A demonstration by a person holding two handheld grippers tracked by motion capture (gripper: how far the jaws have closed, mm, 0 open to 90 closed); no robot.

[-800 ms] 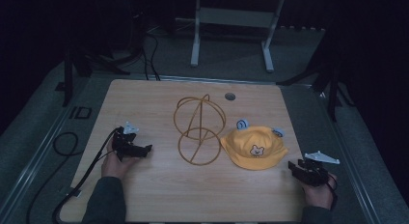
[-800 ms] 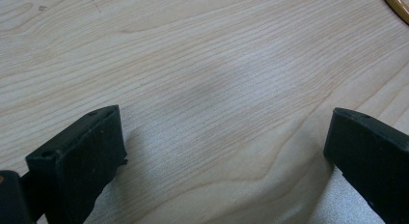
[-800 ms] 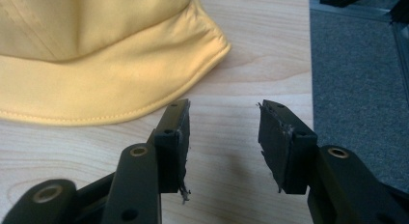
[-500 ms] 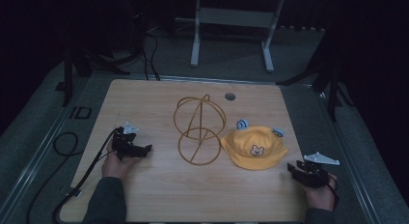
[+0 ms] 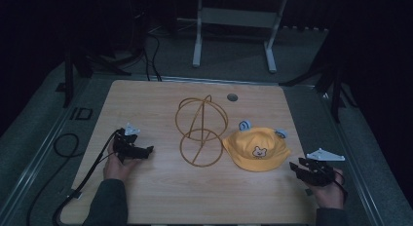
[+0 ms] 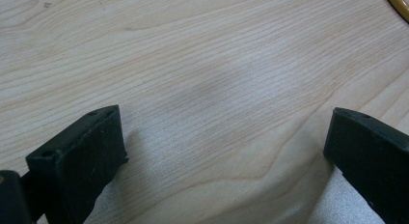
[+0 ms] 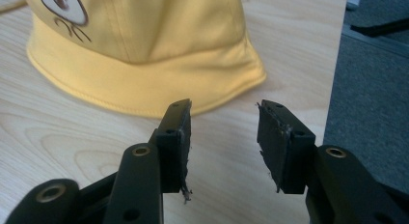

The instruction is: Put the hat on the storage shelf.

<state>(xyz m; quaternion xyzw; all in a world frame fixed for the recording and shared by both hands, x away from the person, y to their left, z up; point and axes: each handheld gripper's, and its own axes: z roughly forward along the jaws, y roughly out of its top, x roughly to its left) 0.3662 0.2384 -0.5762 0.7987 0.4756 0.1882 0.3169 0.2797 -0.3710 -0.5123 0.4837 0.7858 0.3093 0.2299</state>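
Wood-topped table (image 5: 160,197) is seen from above, with a yellow hat (image 5: 256,149) laid flat on its right half, just beside a gold wire stand (image 5: 200,128) at the middle. The left gripper (image 5: 144,150) is held low over the left part of the table, its jaws spread wide over bare wood. The right gripper (image 7: 223,137) is held at the table's right edge, near the hat's brim, its jaws parted with nothing between them.
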